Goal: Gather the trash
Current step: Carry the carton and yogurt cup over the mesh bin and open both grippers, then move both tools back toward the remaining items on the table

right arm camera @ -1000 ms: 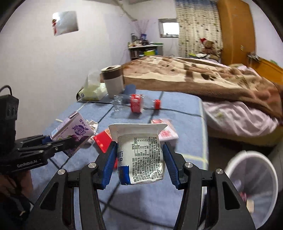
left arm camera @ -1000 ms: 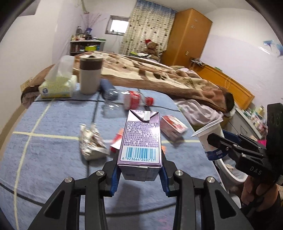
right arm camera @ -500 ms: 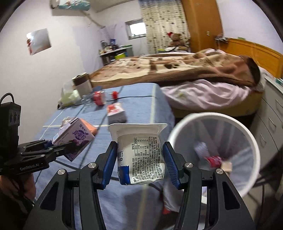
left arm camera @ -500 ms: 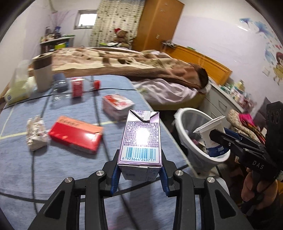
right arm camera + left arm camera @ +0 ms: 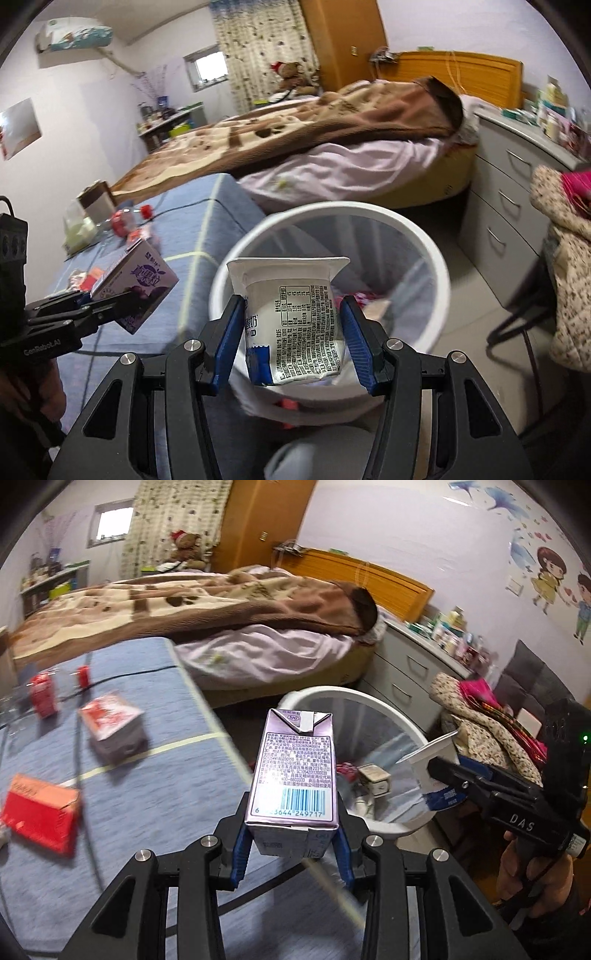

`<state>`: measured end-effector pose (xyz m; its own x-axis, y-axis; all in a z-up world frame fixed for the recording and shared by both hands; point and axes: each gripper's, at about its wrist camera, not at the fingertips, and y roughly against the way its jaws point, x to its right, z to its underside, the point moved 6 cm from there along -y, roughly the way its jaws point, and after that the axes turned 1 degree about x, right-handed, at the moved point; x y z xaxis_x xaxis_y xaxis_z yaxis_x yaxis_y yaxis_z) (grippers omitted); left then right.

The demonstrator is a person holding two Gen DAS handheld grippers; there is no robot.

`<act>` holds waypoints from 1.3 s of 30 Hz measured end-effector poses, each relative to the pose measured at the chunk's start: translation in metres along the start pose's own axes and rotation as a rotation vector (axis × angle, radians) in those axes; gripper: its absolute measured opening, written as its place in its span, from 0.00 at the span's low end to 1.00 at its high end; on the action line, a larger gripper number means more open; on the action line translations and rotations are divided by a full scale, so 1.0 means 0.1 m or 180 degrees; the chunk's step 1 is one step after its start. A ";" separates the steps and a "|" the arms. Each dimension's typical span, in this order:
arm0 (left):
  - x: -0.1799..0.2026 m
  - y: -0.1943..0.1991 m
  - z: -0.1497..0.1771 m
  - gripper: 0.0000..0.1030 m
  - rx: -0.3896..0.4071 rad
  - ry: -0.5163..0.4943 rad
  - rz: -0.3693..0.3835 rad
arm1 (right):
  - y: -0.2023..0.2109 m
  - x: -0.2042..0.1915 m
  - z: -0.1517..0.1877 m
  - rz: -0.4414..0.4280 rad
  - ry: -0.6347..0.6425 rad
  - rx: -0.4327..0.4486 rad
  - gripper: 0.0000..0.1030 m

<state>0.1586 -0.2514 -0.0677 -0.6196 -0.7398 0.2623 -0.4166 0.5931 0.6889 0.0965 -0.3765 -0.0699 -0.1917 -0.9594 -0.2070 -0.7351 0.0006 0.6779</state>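
My left gripper is shut on a purple drink carton, held upright above the blue table's right edge, beside the white mesh trash bin. My right gripper is shut on a white yogurt cup, held over the near rim of the bin. The cup and right gripper also show at the right of the left wrist view. The carton shows at the left of the right wrist view. The bin holds a few pieces of trash.
On the blue table lie a red box, a red-and-white carton and a red-labelled bottle. A bed stands behind. A grey drawer unit and a chair with clothes are at the right.
Both grippers have swung right from the table toward the bin, still holding the carton and the cup. The bin now lies closer and fills the middle of the right wrist view.
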 end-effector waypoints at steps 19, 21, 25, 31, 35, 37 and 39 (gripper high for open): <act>0.27 -0.72 -0.19 0.48 -0.0207 -0.0040 0.0254 | -0.08 0.27 0.07 0.0143 -0.0133 -0.0173 0.66; 0.25 -0.69 -0.21 0.49 -0.0162 -0.0009 0.0279 | -0.07 0.27 0.05 0.0168 -0.0120 -0.0150 0.66; 0.17 -0.59 -0.22 0.49 -0.0116 0.0039 0.0248 | -0.01 0.22 0.03 0.0117 -0.0114 -0.0100 0.66; 0.01 -0.33 -0.17 0.49 0.0001 0.0126 0.0135 | 0.04 -0.02 0.00 -0.0062 -0.0009 -0.0047 0.66; -0.14 -0.14 -0.05 0.49 0.0067 0.0217 0.0003 | 0.05 -0.24 0.00 -0.0227 0.0089 -0.0048 0.66; -0.23 -0.04 0.02 0.49 0.0086 0.0273 -0.0071 | 0.05 -0.32 0.02 -0.0302 0.0134 -0.0048 0.66; -0.30 0.05 0.09 0.49 0.0089 0.0302 -0.0107 | 0.06 -0.45 0.04 -0.0400 0.0204 -0.0065 0.66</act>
<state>0.1694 -0.2240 -0.0782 -0.5398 -0.7853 0.3031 -0.4552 0.5752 0.6796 0.0985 -0.3325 -0.0593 -0.0566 -0.9675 -0.2463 -0.7373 -0.1259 0.6638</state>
